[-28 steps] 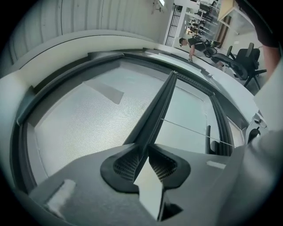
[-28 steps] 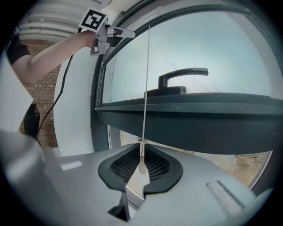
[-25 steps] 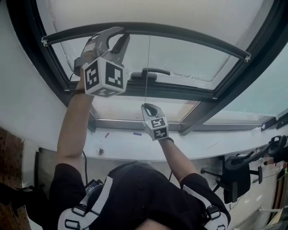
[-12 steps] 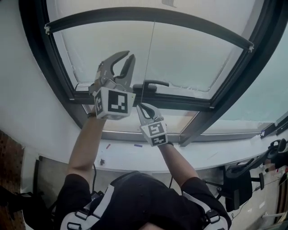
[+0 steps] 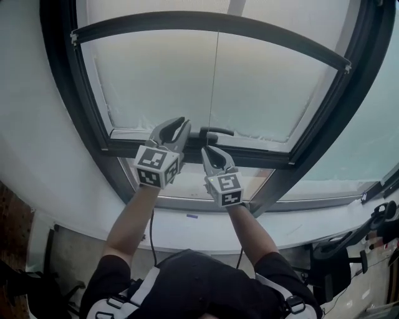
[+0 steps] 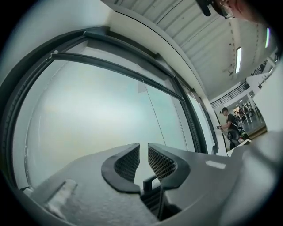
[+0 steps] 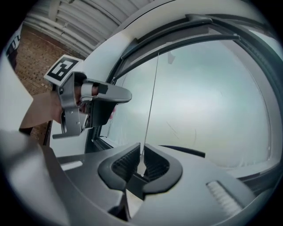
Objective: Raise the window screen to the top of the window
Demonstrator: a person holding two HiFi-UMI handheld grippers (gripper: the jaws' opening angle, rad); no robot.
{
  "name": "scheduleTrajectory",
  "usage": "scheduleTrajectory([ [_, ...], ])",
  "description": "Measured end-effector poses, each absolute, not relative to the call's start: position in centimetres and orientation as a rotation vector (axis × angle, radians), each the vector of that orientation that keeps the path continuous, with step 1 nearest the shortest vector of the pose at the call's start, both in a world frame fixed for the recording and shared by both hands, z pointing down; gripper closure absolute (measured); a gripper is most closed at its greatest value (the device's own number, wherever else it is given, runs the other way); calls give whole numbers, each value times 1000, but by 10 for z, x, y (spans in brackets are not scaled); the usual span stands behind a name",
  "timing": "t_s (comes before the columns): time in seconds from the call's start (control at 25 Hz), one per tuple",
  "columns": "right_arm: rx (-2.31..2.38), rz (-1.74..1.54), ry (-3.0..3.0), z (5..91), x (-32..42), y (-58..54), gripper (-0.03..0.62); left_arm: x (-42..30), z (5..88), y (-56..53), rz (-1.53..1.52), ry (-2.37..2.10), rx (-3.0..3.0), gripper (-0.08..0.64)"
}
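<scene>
"Fingers first: how do they stand?"

"Right gripper: closed on the thin cord, which runs straight up the pane. Left gripper: fingers narrow, with a slim gap and nothing in it. They have just been closing."

"What changed in the last second?"

"In the head view, the left gripper was up by the bar. It has dropped and rolled, and now sits just left of the right gripper, both in front of the window handle. The right one has climbed with the cord in its grip."

"And the screen?"

"Screen is gathered at the picture's top edge. Its dark bar arches across the glass, well above the handle. The clear glass between bar and handle looks taller than a second ago (the head has tilted too, so part of that may be the view)."

"What does that mean for the job?"

"My reading is a hand-over-hand haul, well along. The left gripper looks set to take the cord beside the right so the pull can go on. I cannot tell whether the bar has reached the very top — the window's upper edge is cut off."
</scene>
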State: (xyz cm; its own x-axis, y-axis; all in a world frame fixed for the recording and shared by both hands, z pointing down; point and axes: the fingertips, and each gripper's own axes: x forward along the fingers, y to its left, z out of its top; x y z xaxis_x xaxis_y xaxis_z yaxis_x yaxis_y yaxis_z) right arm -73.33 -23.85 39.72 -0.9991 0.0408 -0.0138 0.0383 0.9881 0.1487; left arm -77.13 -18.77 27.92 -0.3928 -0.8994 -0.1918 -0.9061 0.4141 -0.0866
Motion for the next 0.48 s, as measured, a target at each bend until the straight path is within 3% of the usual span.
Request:
scheduleTrajectory([
  [0.28, 74, 342, 3037, 365, -724, -233, 560, -758, 292, -187, 63, 2448, -1600, 503],
  [0.48, 93, 573, 2956, 323, -738, -220, 560, -770, 272, -156, 160, 2429, -1436, 548],
])
